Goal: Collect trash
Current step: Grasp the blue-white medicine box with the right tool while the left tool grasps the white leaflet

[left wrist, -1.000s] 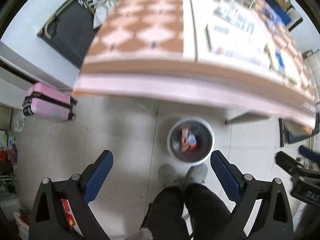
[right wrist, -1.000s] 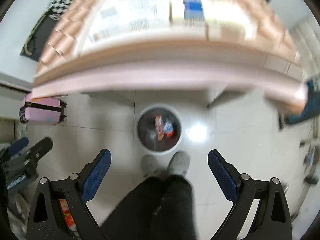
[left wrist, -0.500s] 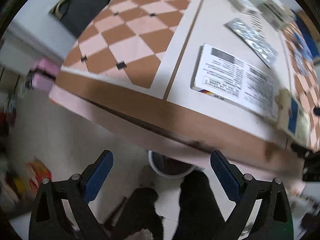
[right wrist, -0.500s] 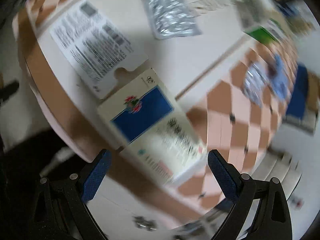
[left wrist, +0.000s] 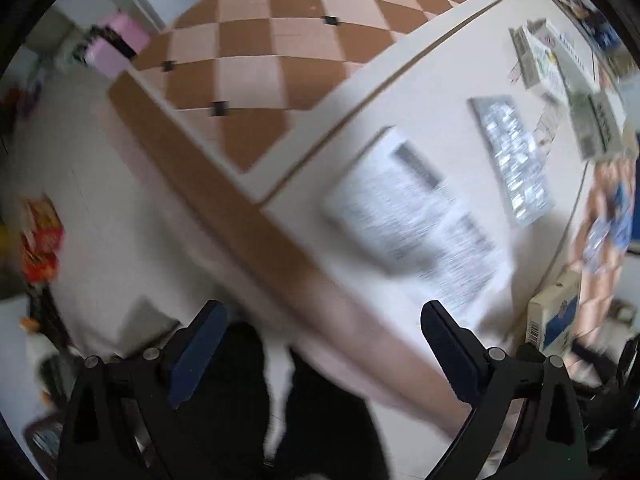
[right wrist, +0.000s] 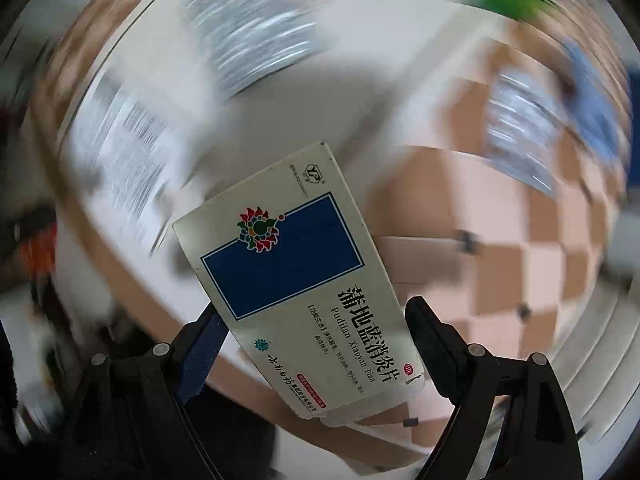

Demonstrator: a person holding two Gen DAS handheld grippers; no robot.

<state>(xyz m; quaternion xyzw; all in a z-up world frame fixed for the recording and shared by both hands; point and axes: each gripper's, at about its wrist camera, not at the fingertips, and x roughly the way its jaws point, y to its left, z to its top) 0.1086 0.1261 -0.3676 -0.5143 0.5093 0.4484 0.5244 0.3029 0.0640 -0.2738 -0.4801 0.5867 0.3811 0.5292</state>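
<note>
My right gripper (right wrist: 312,320) is wide open around a white medicine box with a blue panel (right wrist: 296,276); the box lies between the jaws at the table's near edge, and no pad visibly presses it. The same box shows in the left wrist view (left wrist: 554,318), at the far right. My left gripper (left wrist: 320,328) is open and empty over the table's front edge. A printed white leaflet (left wrist: 416,220) lies on the table just beyond it. A silver blister pack (left wrist: 510,160) lies farther back. The trash bin is out of view.
The table has a checkered brown cloth (left wrist: 280,40) and a white strip. More boxes (left wrist: 560,68) lie at the back right. A pink suitcase (left wrist: 114,46) and red packaging (left wrist: 40,240) are on the floor at left. The person's dark legs (left wrist: 280,400) are below.
Both grippers rose from over the floor bin to the table. My right gripper closed in on the blue-panel box, which now lies between its jaws. My left gripper swung over the leaflet.
</note>
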